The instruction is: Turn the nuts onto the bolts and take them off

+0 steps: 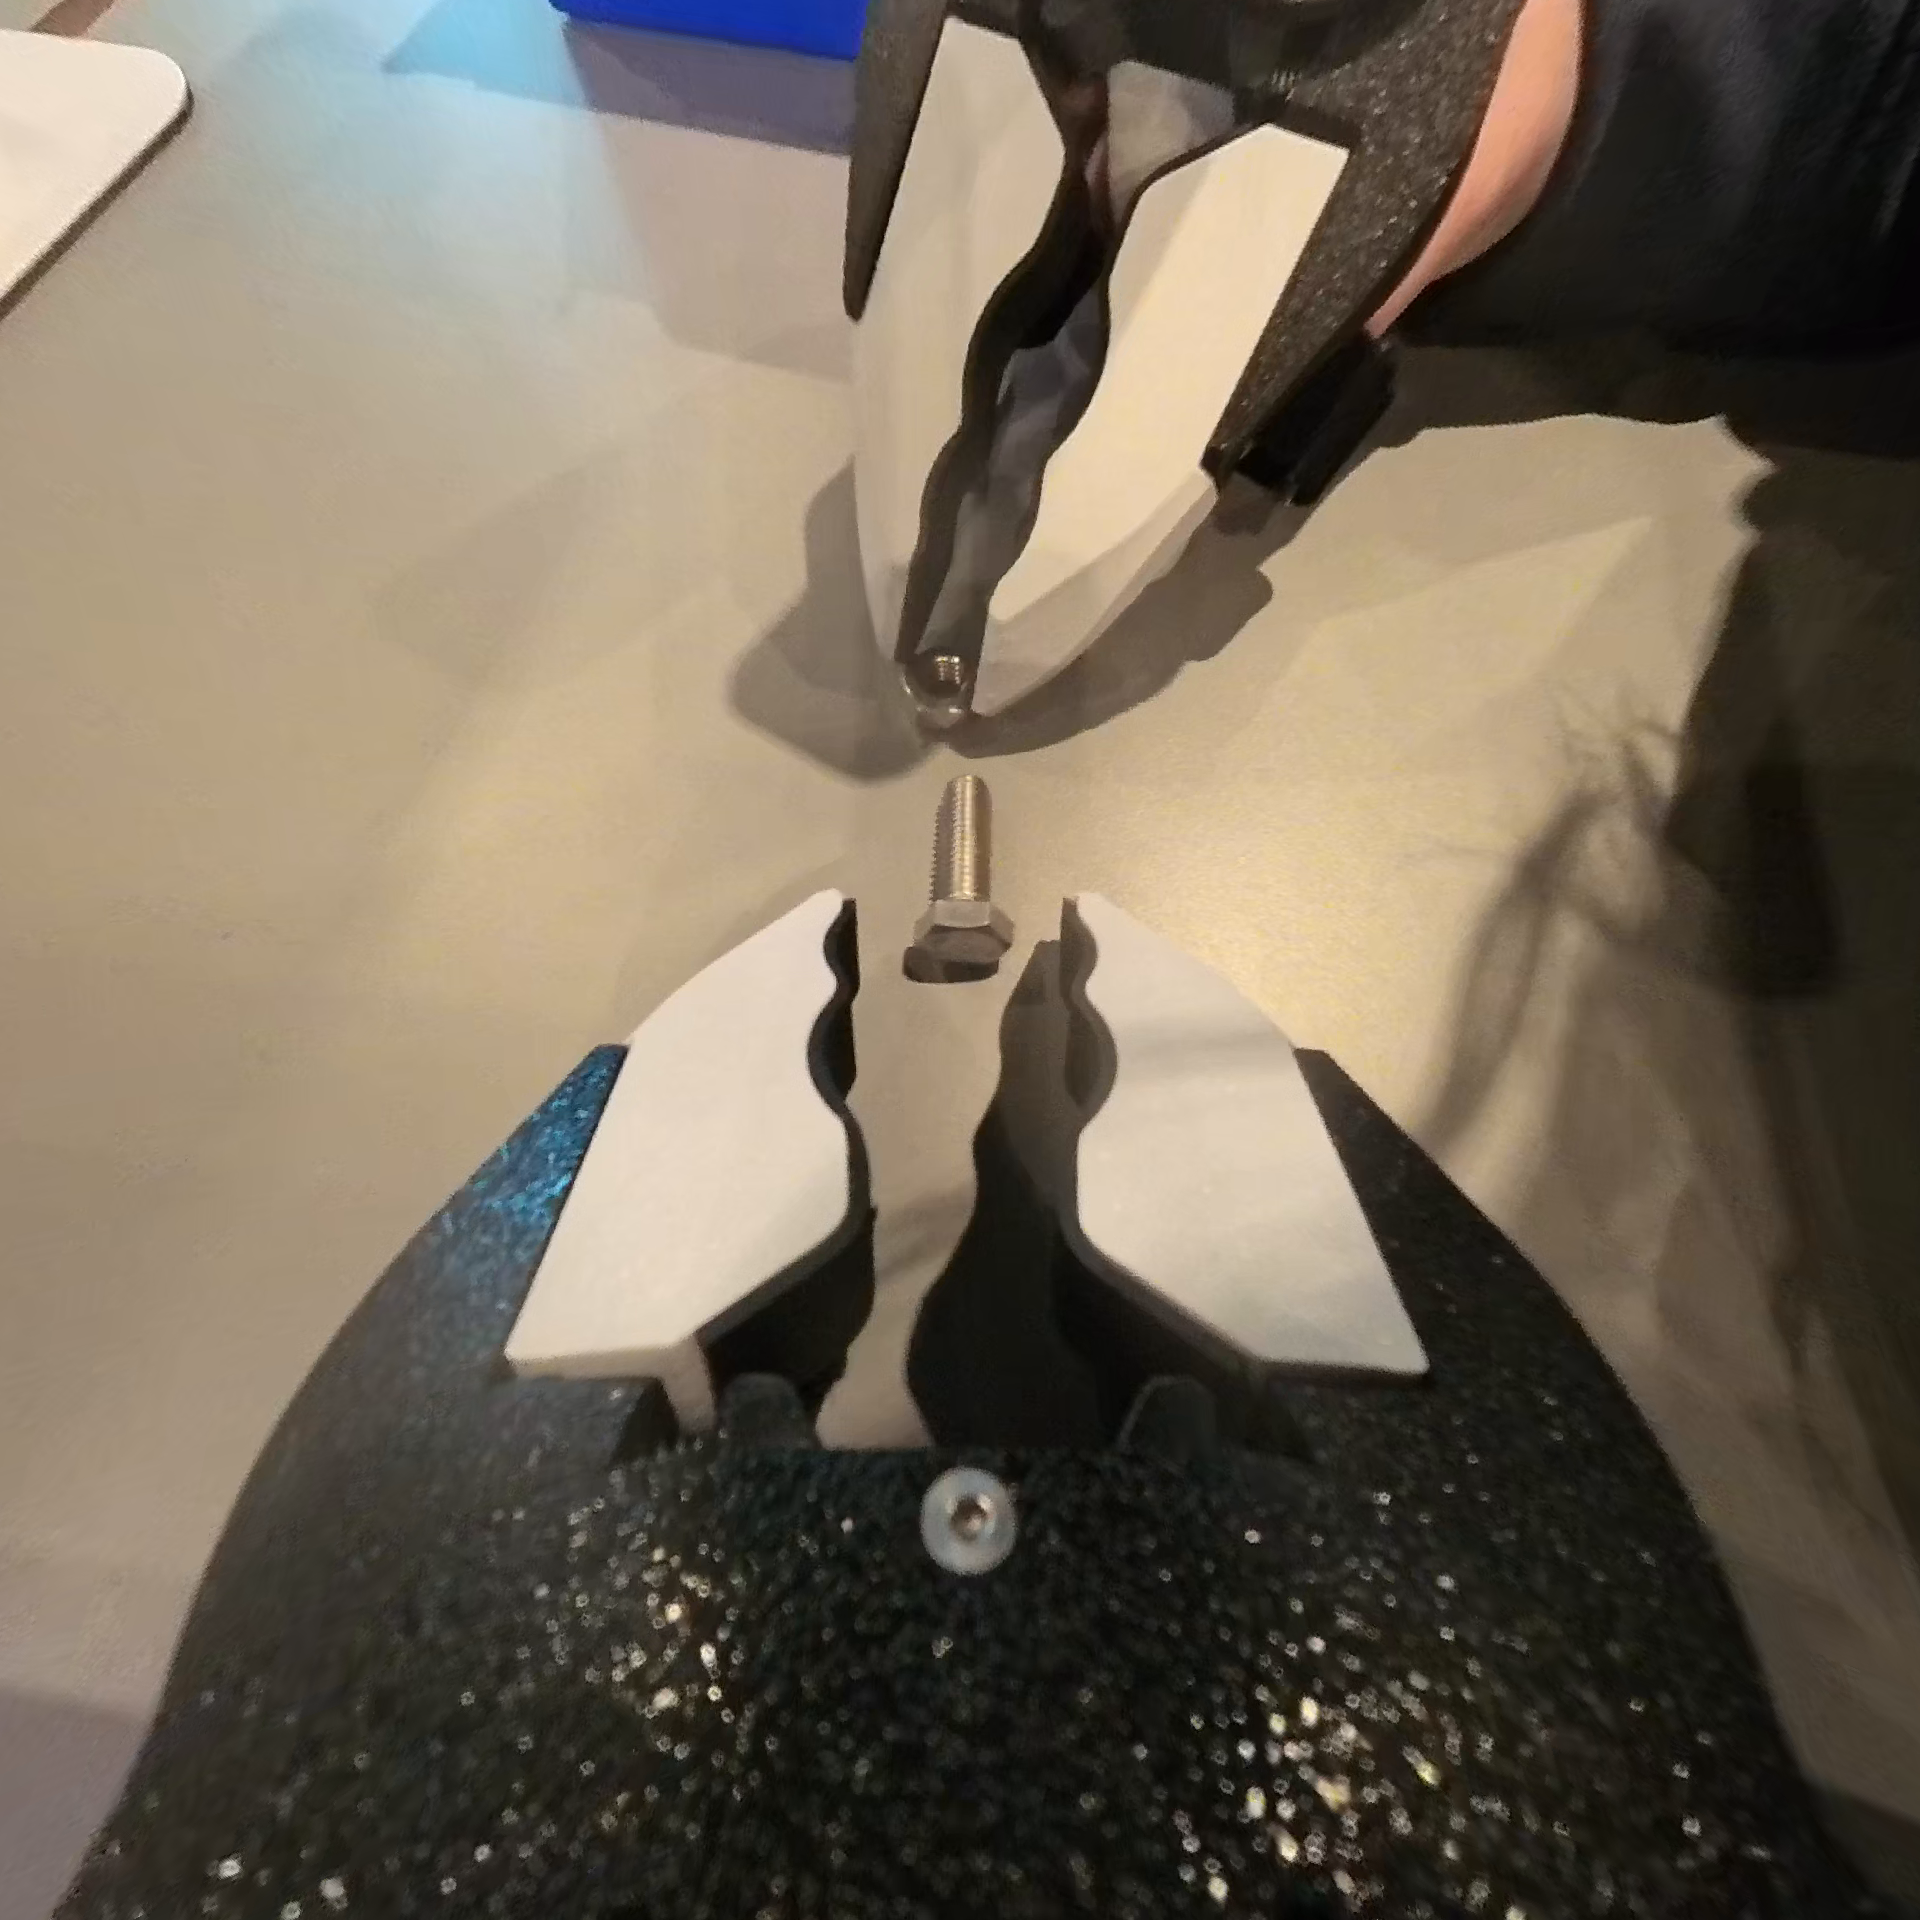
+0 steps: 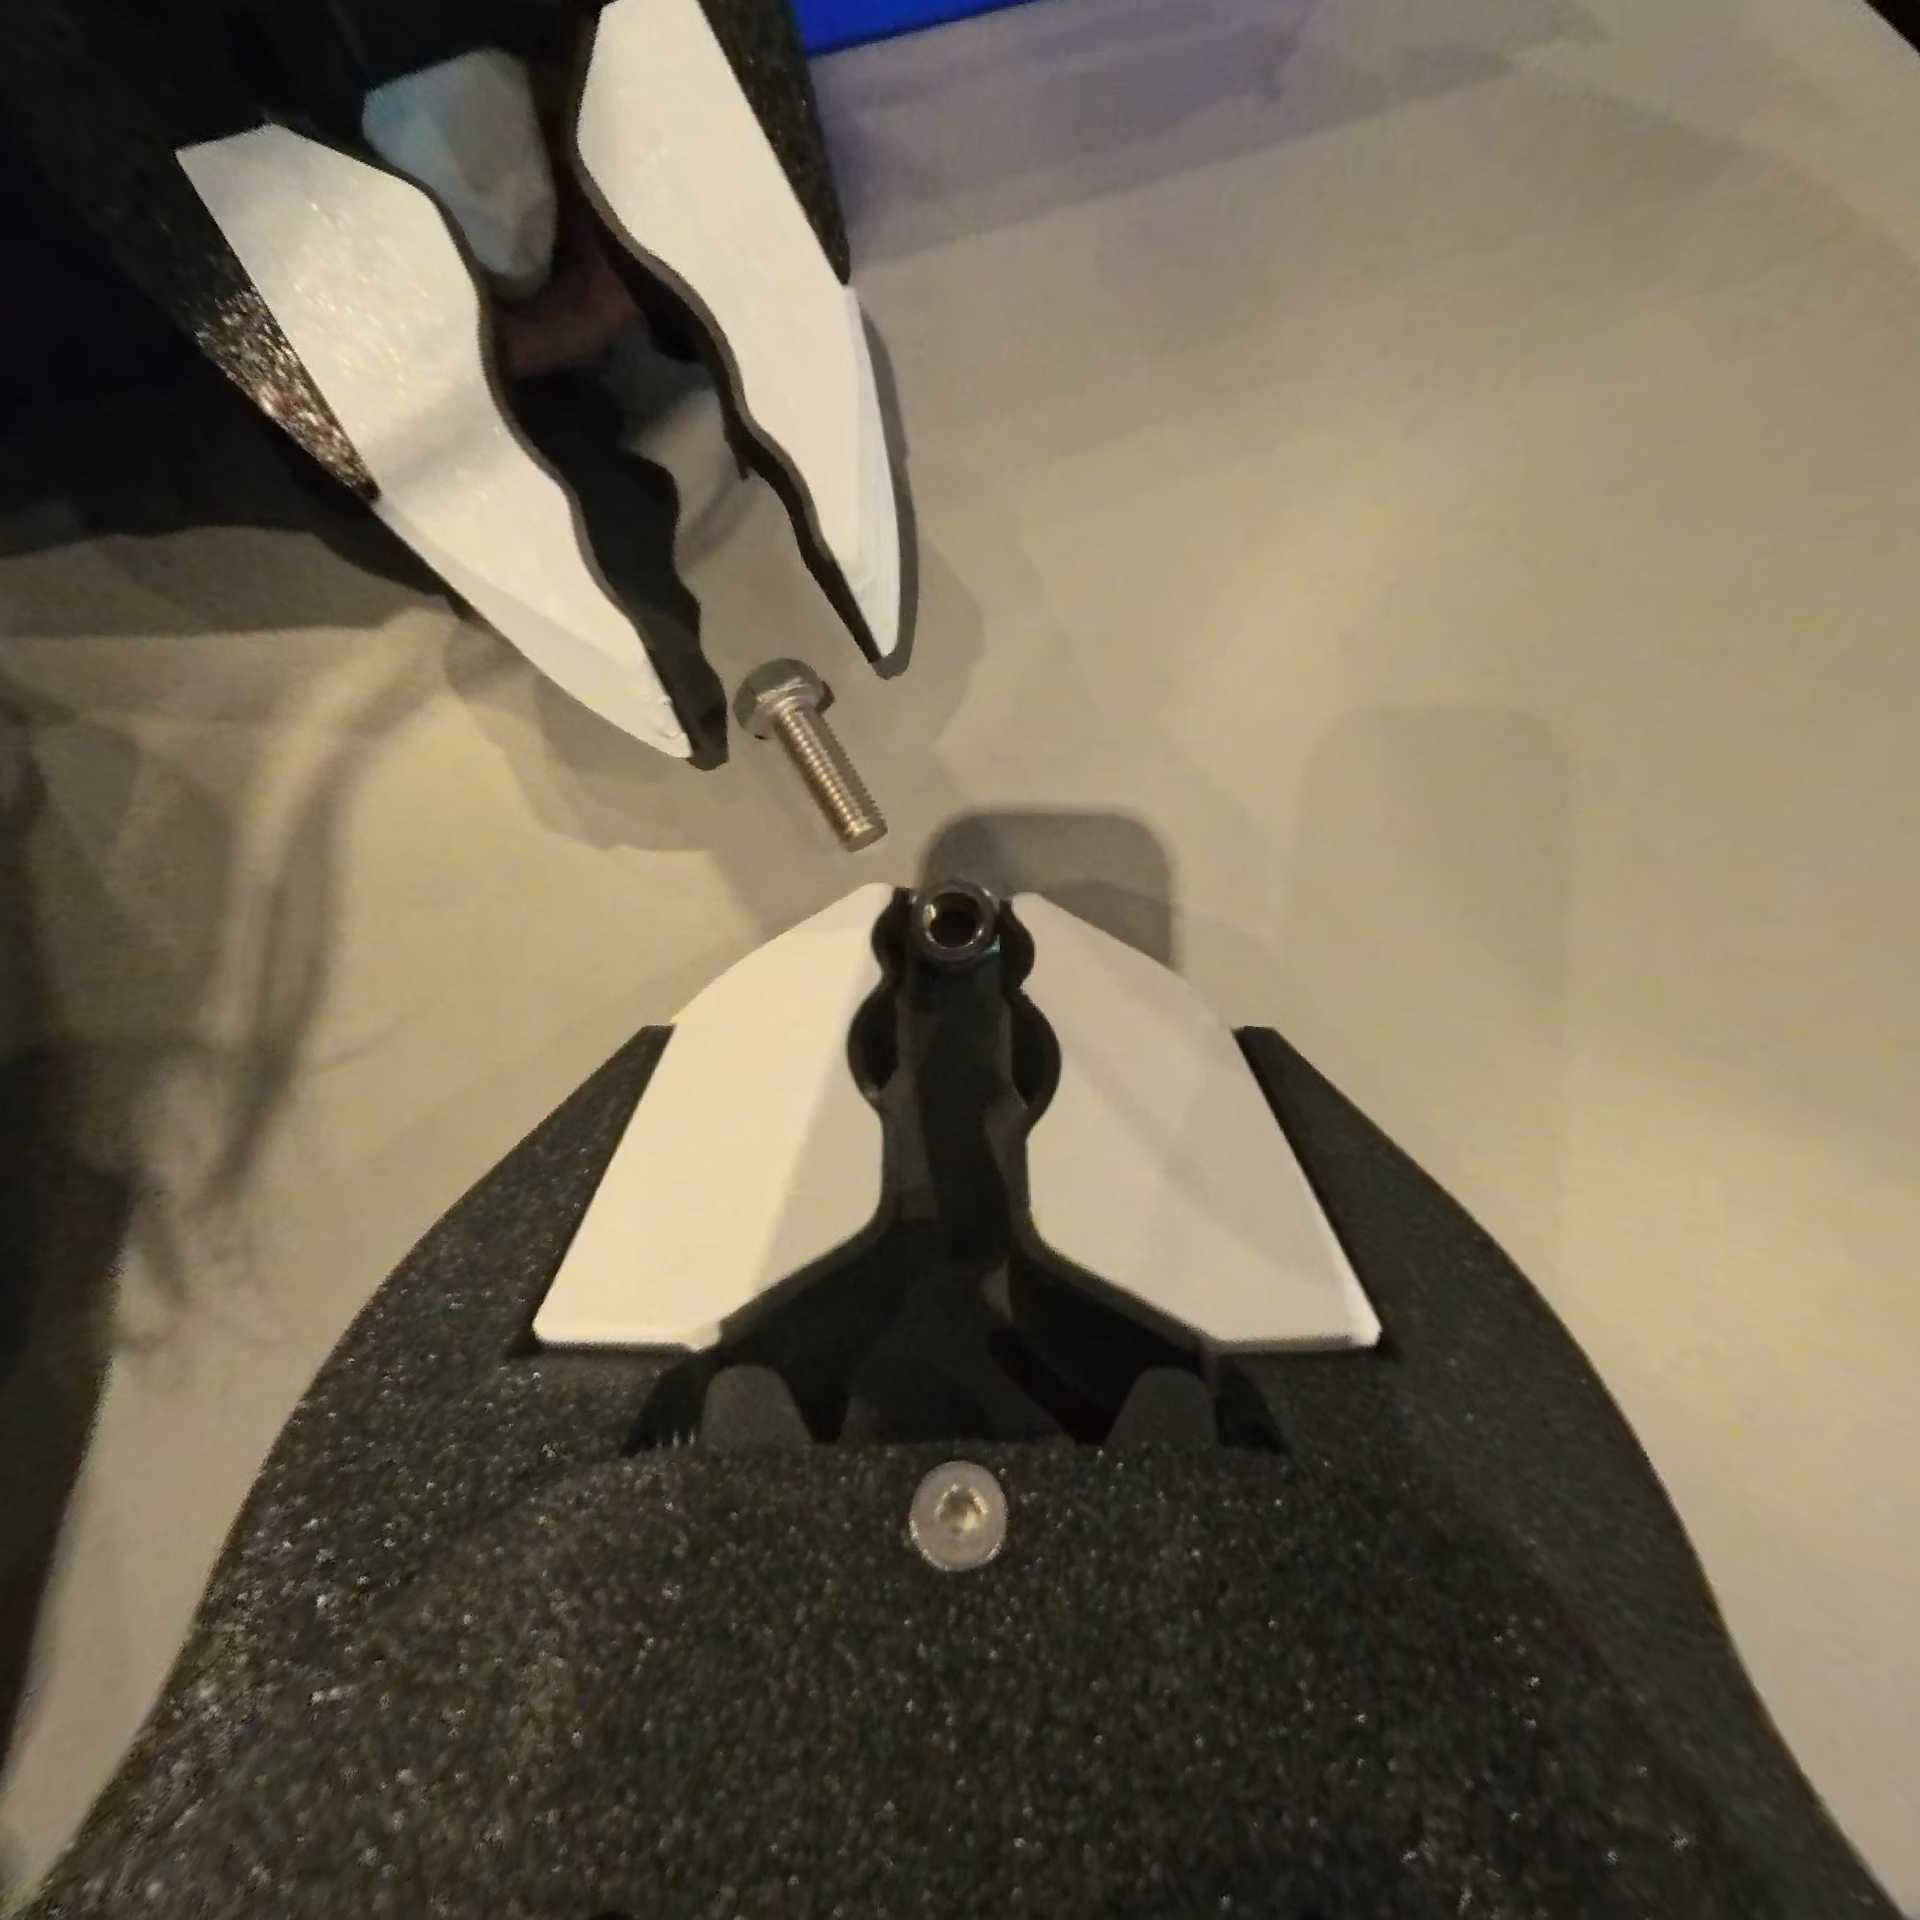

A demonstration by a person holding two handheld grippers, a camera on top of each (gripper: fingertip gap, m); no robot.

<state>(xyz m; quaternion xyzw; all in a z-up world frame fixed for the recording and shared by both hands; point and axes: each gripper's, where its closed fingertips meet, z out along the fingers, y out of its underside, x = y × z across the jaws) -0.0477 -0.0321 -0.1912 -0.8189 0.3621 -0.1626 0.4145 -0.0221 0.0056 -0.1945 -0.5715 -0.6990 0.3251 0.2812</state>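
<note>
A steel bolt (image 1: 958,873) lies on the beige table (image 1: 416,623), head toward my left gripper, threaded end pointing at the right one. My left gripper (image 1: 961,914) is open, its white fingertips on either side of the bolt head without touching it. My right gripper (image 1: 940,707) is shut on a small steel nut (image 1: 940,696), held just beyond the bolt's tip with a short gap between. In the right wrist view the nut (image 2: 956,928) sits between my right gripper's (image 2: 956,904) closed tips, hole facing forward. The bolt (image 2: 816,764) lies ahead-left, between the left gripper's (image 2: 790,694) spread tips.
A blue box (image 1: 717,42) stands at the far edge of the table. A white board (image 1: 62,135) lies at the far left. A person's hand and dark sleeve (image 1: 1662,208) hold the right gripper at the upper right.
</note>
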